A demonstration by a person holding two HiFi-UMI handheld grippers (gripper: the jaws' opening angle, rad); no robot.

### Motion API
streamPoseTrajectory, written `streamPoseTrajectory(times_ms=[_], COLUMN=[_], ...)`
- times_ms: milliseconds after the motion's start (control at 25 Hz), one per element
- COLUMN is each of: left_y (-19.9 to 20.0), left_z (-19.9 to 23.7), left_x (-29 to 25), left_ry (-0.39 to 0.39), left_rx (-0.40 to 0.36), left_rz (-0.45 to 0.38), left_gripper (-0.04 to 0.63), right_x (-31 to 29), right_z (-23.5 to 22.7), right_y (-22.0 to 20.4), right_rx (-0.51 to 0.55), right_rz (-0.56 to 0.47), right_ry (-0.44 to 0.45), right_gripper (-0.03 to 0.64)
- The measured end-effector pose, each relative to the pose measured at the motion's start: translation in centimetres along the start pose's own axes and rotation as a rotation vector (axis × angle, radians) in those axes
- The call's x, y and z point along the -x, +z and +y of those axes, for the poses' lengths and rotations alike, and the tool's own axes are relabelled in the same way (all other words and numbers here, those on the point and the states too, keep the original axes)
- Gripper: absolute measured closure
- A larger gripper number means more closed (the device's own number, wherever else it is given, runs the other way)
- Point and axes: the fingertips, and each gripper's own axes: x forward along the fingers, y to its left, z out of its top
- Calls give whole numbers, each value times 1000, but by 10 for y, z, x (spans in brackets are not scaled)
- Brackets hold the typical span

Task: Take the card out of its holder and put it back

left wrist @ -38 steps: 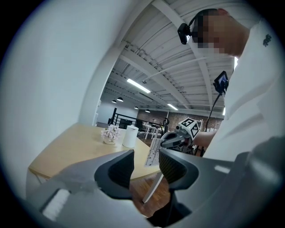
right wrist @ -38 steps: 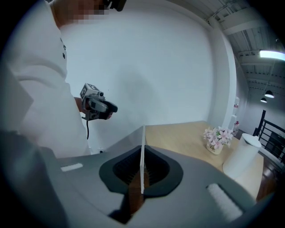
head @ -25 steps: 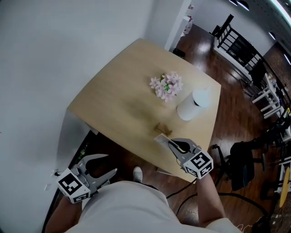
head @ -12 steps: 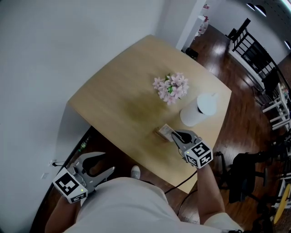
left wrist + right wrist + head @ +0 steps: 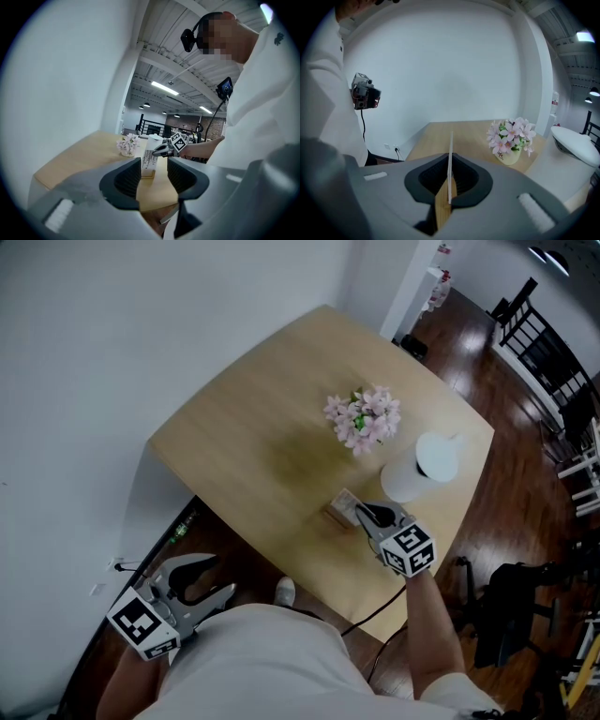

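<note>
Head view: right claw [image 5: 364, 512] (on card [image 5: 344, 501])

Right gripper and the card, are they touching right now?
Touching. The right gripper view shows the right gripper shut on the card, which stands edge-on, pinched between its jaws.

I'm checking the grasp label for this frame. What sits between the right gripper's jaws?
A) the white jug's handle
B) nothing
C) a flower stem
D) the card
D: the right gripper has its jaws closed on the thin white card, seen edge-on, while the flowers stand apart, farther back on the table.
</note>
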Motion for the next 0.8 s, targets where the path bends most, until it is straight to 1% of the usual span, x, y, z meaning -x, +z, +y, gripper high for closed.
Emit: streamPoseTrajectory(times_ms=[360,800], left_y=[3,8], left_z=[-1,-3], left_x=[-9,-20], left_ry=[19,18], left_rx=[5,8], left_rz=[5,26], left_gripper=[408,408], right_x=[-9,-23], right_z=[-4,-8], right_y=[-9,-33], right_rx=[-4,-55], right_rz=[5,10], right_ry=[35,83], right_gripper=[595,595])
